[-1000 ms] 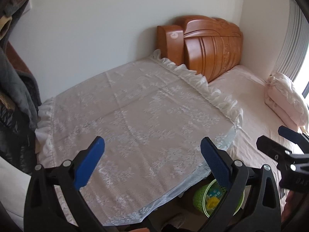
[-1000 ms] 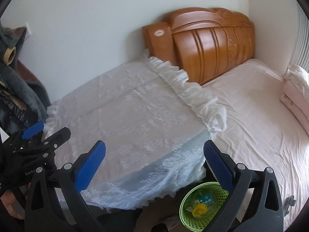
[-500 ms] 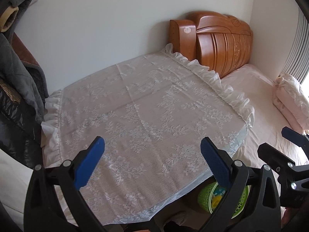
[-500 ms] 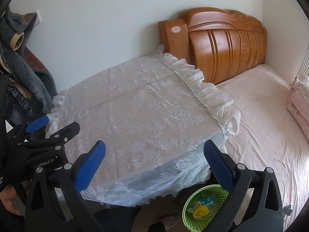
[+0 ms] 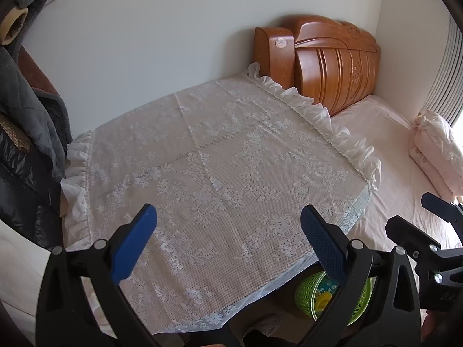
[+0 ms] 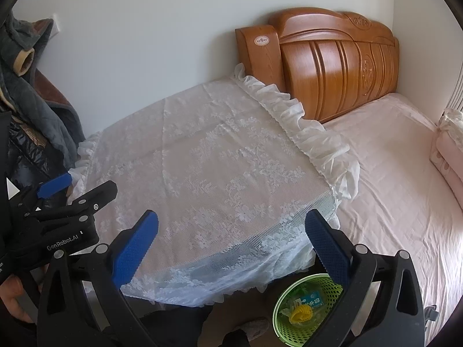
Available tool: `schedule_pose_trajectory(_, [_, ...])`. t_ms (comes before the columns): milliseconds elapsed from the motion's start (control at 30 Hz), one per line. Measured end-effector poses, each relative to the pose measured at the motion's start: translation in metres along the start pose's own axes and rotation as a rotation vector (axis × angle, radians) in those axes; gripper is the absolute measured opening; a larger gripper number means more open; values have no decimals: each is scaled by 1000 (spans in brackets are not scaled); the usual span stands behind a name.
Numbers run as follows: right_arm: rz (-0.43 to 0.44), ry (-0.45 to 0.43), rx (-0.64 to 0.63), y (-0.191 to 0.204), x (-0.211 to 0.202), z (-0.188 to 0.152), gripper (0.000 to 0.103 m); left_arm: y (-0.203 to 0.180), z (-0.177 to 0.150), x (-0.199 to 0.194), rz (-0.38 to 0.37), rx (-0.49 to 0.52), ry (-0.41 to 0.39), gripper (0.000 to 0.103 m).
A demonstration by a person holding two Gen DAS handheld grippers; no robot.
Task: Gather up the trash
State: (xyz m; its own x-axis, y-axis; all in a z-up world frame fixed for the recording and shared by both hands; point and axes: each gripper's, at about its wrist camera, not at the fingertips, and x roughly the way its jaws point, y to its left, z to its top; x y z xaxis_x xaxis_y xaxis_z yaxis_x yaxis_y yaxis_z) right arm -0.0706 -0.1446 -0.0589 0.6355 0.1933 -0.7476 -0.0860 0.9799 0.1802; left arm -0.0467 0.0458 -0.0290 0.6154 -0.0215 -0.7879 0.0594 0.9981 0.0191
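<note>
Hovering over the lace-covered table (image 5: 220, 173), my left gripper (image 5: 228, 240) and right gripper (image 6: 231, 240) gape empty (bin (image 6: 306, 309) sits below, holding wrappers).

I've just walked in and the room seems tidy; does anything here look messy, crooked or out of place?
Nothing stands out. The white lace-covered table has its cloth lying flat. The green plastic mesh wastebasket stands upright on the floor between table and pink-sheeted bed, with wrappers inside it. No litter shows on either surface.

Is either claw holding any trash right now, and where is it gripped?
Nothing is held. The left claw and right claw are both open and empty above the lace cloth.
</note>
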Motion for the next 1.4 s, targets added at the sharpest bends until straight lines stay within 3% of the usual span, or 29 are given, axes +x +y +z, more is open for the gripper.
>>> schedule_pose_trajectory(1400, [-8,22,-3,-7,4,-2,101,-2,2,4,5,-5,23,95])
